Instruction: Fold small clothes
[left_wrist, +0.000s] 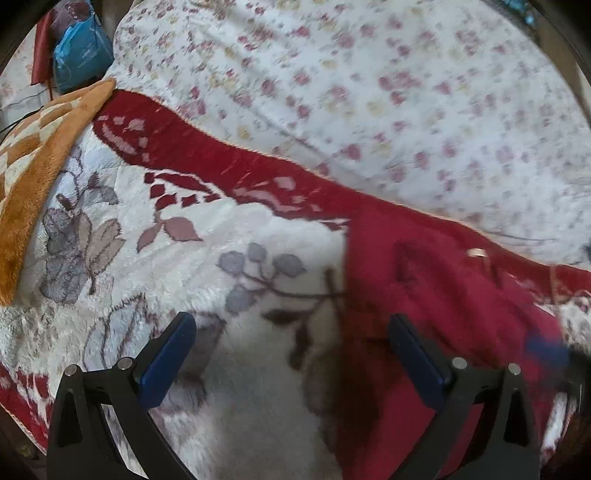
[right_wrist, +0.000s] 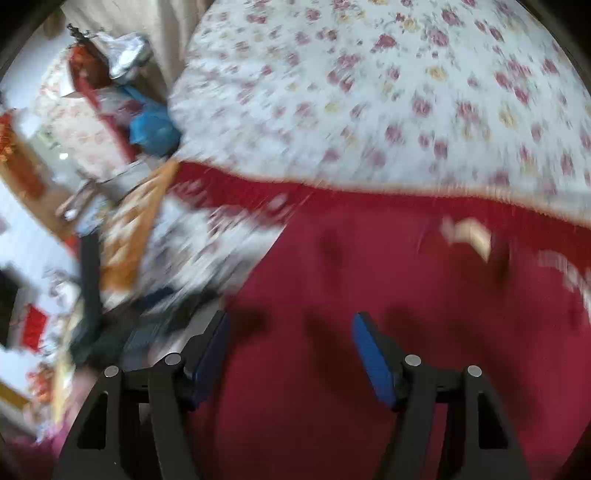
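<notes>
Black gripper (left_wrist: 293, 332) arms, blue pads (right_wrist: 373, 360), silver screws.

Bed surface: plush white blanket (left_wrist: 122, 258) with red border and leaf print, over a floral sheet (left_wrist: 369, 74). Orange checked towel (left_wrist: 33, 155) at left edge. Blue plastic bag (left_wrist: 79, 55) beyond. Right view heavily blurred.

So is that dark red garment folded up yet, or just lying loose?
Cannot tell: the red garment lies on the blanket, no neat fold visible, but blur hides its edges.

red garment (right_wrist: 369, 266): soft matt cloth | blanket (left_wrist: 184, 266): fuzzy plush | bag (left_wrist: 79, 55): glossy plastic
</notes>
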